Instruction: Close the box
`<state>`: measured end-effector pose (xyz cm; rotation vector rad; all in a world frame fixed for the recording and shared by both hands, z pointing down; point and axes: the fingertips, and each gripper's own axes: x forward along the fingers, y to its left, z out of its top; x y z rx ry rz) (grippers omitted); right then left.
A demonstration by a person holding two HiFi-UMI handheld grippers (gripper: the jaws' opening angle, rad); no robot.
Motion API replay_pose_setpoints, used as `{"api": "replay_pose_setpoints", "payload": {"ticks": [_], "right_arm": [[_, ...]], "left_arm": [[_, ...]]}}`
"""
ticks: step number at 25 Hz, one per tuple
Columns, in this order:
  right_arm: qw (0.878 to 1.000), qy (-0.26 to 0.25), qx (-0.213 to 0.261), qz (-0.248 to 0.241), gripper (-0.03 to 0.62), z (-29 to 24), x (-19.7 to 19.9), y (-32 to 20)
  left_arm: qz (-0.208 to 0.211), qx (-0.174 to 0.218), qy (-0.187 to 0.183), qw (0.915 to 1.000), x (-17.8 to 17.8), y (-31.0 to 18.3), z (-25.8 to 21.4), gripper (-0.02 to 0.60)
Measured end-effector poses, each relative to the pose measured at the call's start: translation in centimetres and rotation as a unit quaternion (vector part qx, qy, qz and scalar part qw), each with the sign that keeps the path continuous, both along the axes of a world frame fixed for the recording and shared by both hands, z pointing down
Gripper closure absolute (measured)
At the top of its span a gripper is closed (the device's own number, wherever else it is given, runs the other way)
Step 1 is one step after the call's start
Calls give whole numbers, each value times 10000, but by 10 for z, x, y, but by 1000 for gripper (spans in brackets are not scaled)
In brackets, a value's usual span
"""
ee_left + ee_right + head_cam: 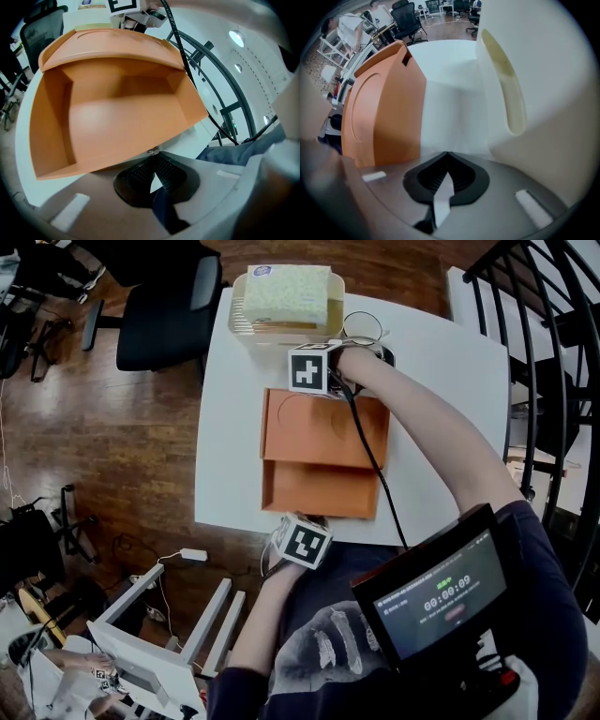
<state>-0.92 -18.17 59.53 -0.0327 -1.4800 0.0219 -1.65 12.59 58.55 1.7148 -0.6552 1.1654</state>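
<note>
The orange box (321,488) sits open at the middle of the white table (234,427). Its tray faces the person at 6 o'clock, and its lid (323,427) is folded back toward 12 o'clock, inner face up. Nothing shows inside the tray in the left gripper view.

The left gripper (152,154) is at the tray's 6 o'clock wall with its jaws pressed together and nothing between them. The tips lie right against the lower edge of that wall. It is probably placed there as a stop, so the box will not slide toward the person when the lid is swung over.

The right gripper (447,157) is at the lid's far edge, at 12 o'clock, in the narrow strip of table between the lid and a cream basket (534,70). Its jaws are also closed on nothing, with bare table beyond the tips. That position suits hooking or nudging the free edge of the lid upward, which is the likely first move in closing. Closed jaws make a firm blunt point for this.

The closing seems not yet begun. The basket stands near the lid's far edge (leaving little room for the gripper). A black cable (370,456) trails across the lid from the right gripper and could be trapped under it.
</note>
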Motion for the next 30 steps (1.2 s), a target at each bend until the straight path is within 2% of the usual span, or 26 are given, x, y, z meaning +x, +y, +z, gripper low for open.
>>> {"api": "replay_pose_setpoints", "payload": {"ticks": [23, 27, 30], "right_arm": [[9999, 70, -66, -40, 589, -1, 4, 2], [9999, 27, -66, -106, 589, -1, 2, 2], [9999, 19, -78, -125, 589, 0, 1, 0]], "left_arm": [[40, 40, 185, 9998, 8, -34, 0, 568], [90, 110, 84, 9999, 4, -44, -4, 568], [51, 2, 295, 9996, 13, -43, -1, 568]]}}
